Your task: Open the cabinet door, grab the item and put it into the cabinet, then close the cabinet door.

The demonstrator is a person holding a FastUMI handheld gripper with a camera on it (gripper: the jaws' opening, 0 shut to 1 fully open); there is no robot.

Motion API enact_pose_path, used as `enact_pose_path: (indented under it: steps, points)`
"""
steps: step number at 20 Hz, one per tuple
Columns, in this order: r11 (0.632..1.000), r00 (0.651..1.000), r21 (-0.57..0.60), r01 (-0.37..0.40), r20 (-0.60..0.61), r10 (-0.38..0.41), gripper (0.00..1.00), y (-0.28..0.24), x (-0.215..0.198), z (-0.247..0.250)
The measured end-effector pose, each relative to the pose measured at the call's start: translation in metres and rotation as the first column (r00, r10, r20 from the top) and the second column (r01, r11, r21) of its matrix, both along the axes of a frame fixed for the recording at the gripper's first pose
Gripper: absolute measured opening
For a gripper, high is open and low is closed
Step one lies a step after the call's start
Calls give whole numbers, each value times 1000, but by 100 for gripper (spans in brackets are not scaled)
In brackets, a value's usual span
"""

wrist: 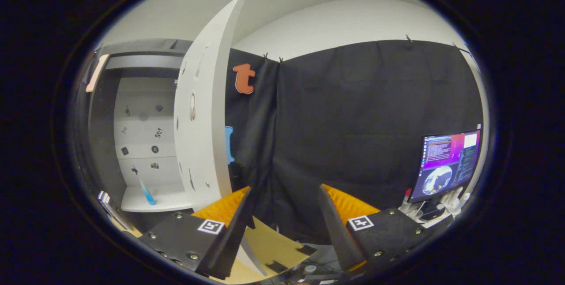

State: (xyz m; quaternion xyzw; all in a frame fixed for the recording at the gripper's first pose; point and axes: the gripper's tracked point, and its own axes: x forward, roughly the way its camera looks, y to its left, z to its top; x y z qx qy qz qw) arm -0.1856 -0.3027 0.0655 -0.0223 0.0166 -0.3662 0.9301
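You are holding the gripper point(284, 214) spread and empty while the blue item point(147, 195) is already lying inside the cabinet point(145, 144), leaving only its open door point(203, 113) to close.

- Open cabinet door point(203, 113) hides the cabinet's point(145, 144) right side.
- Small dark marks on cabinet's back wall: too tiny to tell.
- Monitor point(446, 163) partly cut off at edge.

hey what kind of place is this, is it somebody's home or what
Probably a test booth, not a home: black cloth walls, a monitor on a cabled desk, and a white cabinet with its door open. The tongs are open, holding nothing.
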Motion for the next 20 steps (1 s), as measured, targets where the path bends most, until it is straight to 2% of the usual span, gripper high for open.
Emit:
enact_pose_path:
  steps: [14,17,20]
  points:
    - [979,978,35,-203,-43,204,84,23,11,-3]
    - [956,955,54,-289,-47,292,84,40,11,-5]
    - [913,912,69,-402,-54,406,84,74,25,-10]
